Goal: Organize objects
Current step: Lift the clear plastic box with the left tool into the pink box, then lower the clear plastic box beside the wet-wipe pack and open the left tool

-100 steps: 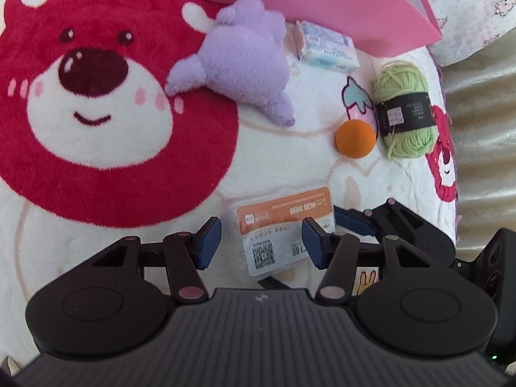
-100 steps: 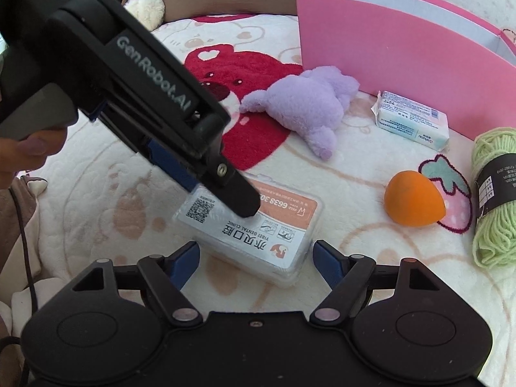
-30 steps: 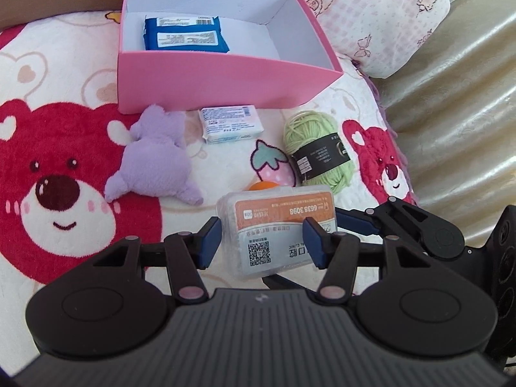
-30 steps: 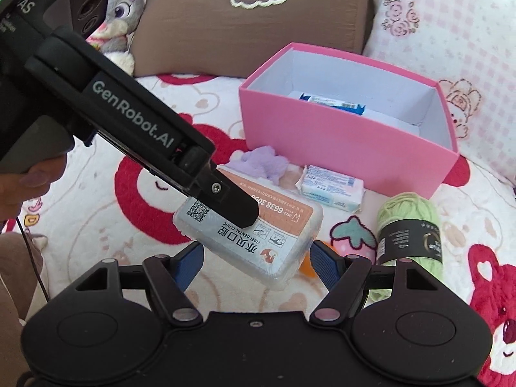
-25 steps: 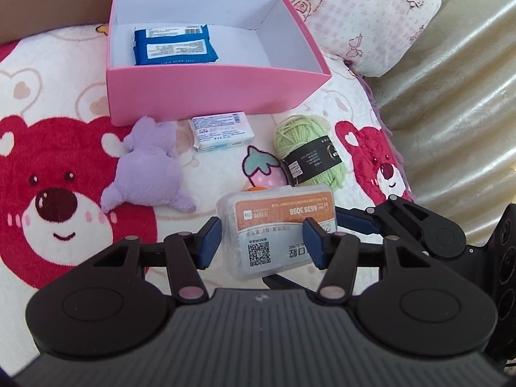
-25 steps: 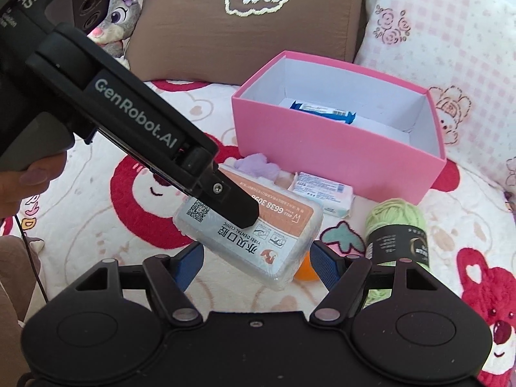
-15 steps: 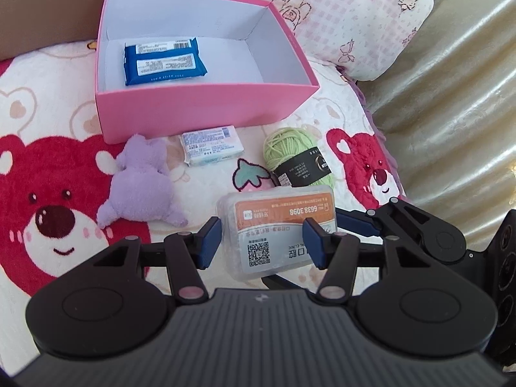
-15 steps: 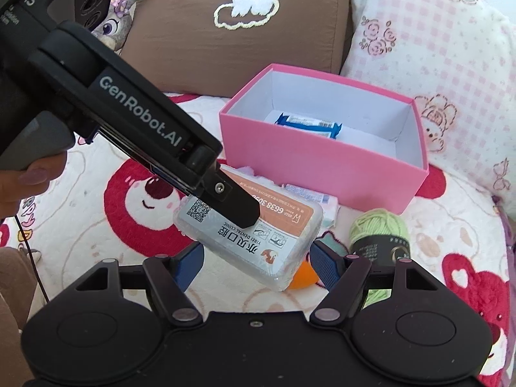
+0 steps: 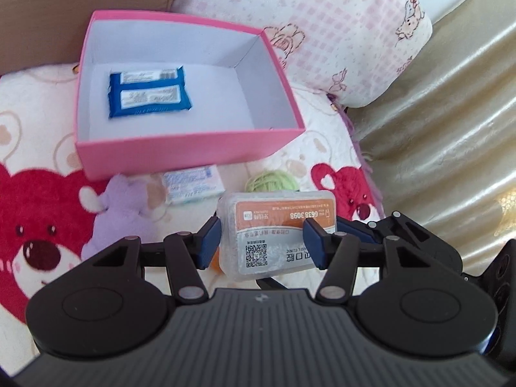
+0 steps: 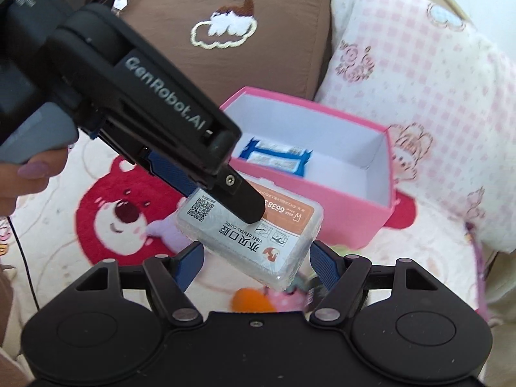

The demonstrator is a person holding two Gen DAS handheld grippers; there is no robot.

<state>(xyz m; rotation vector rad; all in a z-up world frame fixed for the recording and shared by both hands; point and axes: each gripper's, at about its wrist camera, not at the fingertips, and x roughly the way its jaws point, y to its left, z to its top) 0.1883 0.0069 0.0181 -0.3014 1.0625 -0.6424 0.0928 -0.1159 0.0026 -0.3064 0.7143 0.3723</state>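
**A:** What is being carried, and how?

**B:** A clear rectangular plastic case with an orange and white printed label [image 9: 277, 229] hangs in the air, gripped from two sides. The left gripper [image 9: 262, 242] has its blue pads clamped on the case's short ends. The right gripper [image 10: 256, 262] clamps it as well, one pad at a long edge and the other at the opposite corner. Seen from the right wrist, the left gripper's black finger lies across the top of the label.

**A:** Where is it headed, as far as you can judge?

**B:** Probably into the open pink cardboard box with a white inside [image 9: 180, 148], which sits ahead of and below both grippers. A blue wrapped packet [image 9: 148, 96] already lies in the left half; the right half is bare.

**A:** What could go wrong?

**B:** The case is smooth, hard plastic, and the right gripper holds it at an angle. If the two hands drift apart or twist against each other, I think it could pop out and drop. Below the grippers lie a lilac plush toy [image 9: 119, 206], a small white and blue packet [image 9: 193, 183], a ball of green yarn [image 9: 269, 182] and an orange ball [image 10: 251, 300], so it might land among them. Coming in too low, the case could also catch the box's near wall and shove the light box along the soft bear-print blanket [image 9: 32, 232].
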